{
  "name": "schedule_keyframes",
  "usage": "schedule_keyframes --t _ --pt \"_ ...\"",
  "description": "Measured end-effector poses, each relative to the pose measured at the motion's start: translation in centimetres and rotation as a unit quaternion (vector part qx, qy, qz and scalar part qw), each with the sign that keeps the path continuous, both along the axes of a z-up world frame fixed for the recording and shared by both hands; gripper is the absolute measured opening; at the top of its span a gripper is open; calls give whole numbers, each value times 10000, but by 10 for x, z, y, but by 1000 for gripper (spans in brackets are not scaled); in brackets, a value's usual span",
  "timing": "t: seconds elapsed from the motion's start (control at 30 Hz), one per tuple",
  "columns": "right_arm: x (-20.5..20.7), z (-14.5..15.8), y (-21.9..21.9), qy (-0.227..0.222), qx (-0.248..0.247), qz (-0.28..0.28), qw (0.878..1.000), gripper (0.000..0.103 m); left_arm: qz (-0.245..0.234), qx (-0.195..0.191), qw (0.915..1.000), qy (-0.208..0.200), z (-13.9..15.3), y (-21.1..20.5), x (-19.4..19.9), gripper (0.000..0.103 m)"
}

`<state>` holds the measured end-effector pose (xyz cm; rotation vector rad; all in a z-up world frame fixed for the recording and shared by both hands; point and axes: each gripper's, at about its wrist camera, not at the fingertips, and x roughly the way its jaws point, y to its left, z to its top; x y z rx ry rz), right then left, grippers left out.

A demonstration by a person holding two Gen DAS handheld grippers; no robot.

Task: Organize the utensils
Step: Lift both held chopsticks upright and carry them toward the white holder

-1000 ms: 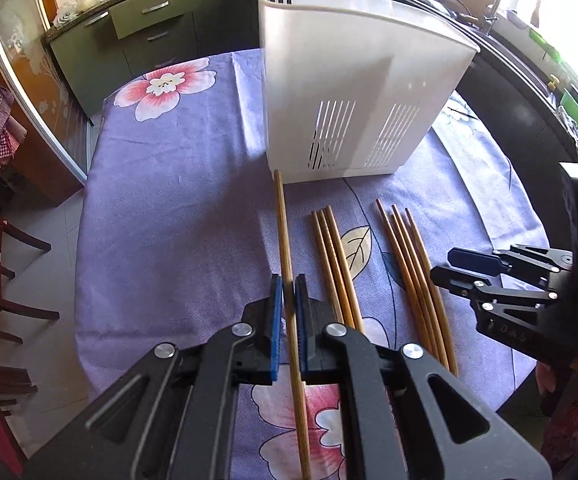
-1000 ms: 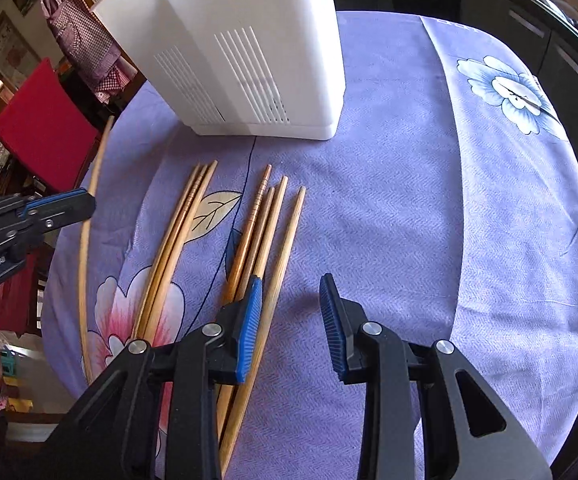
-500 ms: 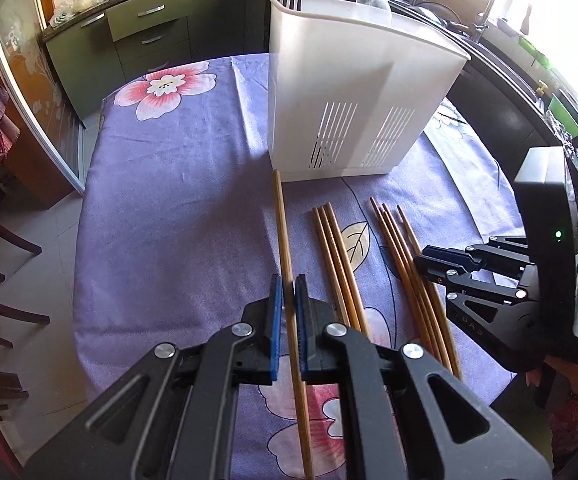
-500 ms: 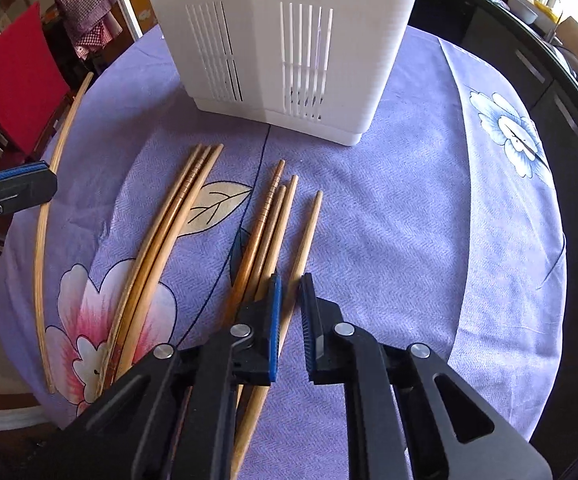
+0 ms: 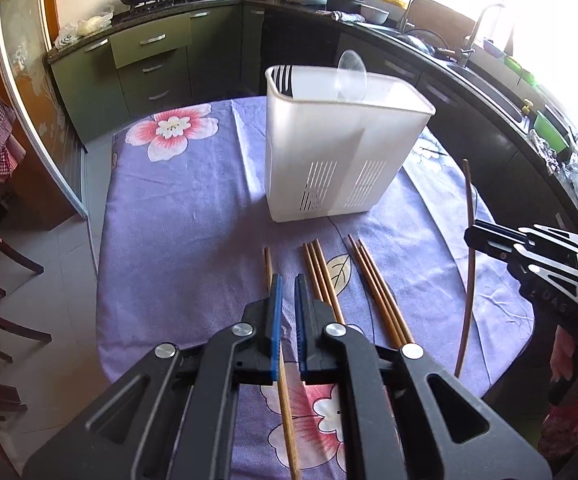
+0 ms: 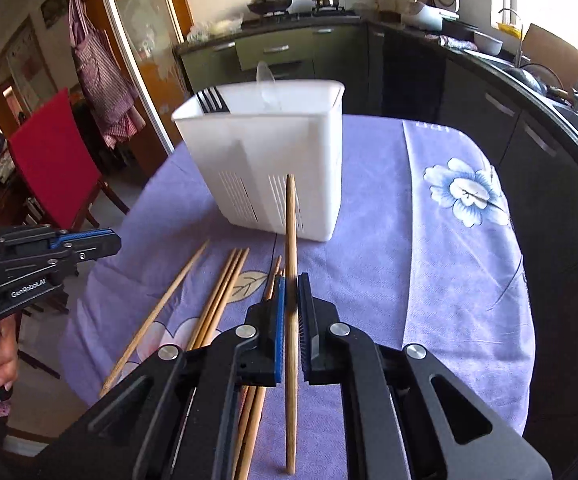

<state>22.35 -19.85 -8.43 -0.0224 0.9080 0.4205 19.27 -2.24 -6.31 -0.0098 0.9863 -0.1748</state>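
Observation:
A white slotted utensil holder (image 5: 341, 152) stands on the purple flowered tablecloth (image 5: 193, 208); it also shows in the right wrist view (image 6: 273, 168), with black forks (image 6: 211, 100) and a clear spoon (image 6: 267, 80) in it. My right gripper (image 6: 291, 312) is shut on one wooden chopstick (image 6: 290, 240), lifted above the table; it shows in the left wrist view (image 5: 469, 248) too. My left gripper (image 5: 285, 312) hovers above a single chopstick (image 5: 267, 268) lying on the cloth, jaws a narrow gap apart, holding nothing. Two bundles of chopsticks (image 5: 321, 276) (image 5: 373, 284) lie beside it.
Dark kitchen cabinets and counter (image 5: 149, 52) ring the table, with a sink and tap (image 5: 473, 40) at the right. A red chair (image 6: 49, 152) stands off the table's left side. The table edge (image 5: 101, 320) drops to a tiled floor.
My right gripper closed on a chopstick and lifted it off the table. My left gripper let go of its chopstick, opened a little and rose; that chopstick now lies on the cloth.

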Motion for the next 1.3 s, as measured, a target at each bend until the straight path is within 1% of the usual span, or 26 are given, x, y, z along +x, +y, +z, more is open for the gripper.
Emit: schedule_keyframes --t 0.1,0.17,0.2,0.27,0.33,0.37,0.4,0.47,0.57,0.67,0.77,0.8,0.83,0.9,1.0,1.2,1.3 --pt "-7 16 -10 -187 145 -11 9997 7 -60 122 9998 -172 14 -6 -2 3" --pt "-13 23 -12 -224 220 1 9995 7 -87 227 9996 -107 14 -8 2 3" --pt "-16 25 -14 -243 246 13 9994 7 -101 326 9994 10 9 -9 7 3" --pt "-19 30 -16 -273 289 37 9992 7 -43 315 9991 283 -6 -8 18 4" --pt "-25 32 -18 -275 348 62 9990 7 -51 401 9971 639 -29 -8 33 8" --pt "-27 33 -19 -261 378 74 9989 7 -35 377 9959 816 -41 -8 40 11" --pt "-29 33 -20 -250 389 74 9989 7 -49 384 9943 990 -53 -9 48 12" --pt "-30 32 -24 -250 386 51 9989 7 -107 443 9916 1213 -72 -12 61 12" --pt "-32 33 -29 -235 406 36 9989 7 -84 625 9883 1385 -93 -17 77 12" --pt "-33 34 -34 -231 414 17 9989 7 -6 759 9851 1543 -108 -15 86 12" --pt "-34 35 -37 -242 415 14 9988 7 -89 805 9847 1541 -109 -16 85 12" --pt "-34 35 -38 -241 420 13 9988 7 -95 802 9845 1559 -108 -16 85 10" --pt "-34 36 -38 -240 431 12 9988 7 -111 788 9841 1585 -109 -17 85 6" --pt "-33 38 -37 -262 446 29 9987 7 -144 732 9840 1617 -107 -17 83 5" --pt "-34 47 -35 -349 443 87 9984 7 -179 663 9873 1432 -91 -15 77 5" --pt "-42 75 -35 -650 442 170 9968 7 -325 434 9956 760 -27 -7 45 5" --pt "-44 91 -35 -810 423 175 9957 7 -396 367 9976 422 4 -5 24 5"
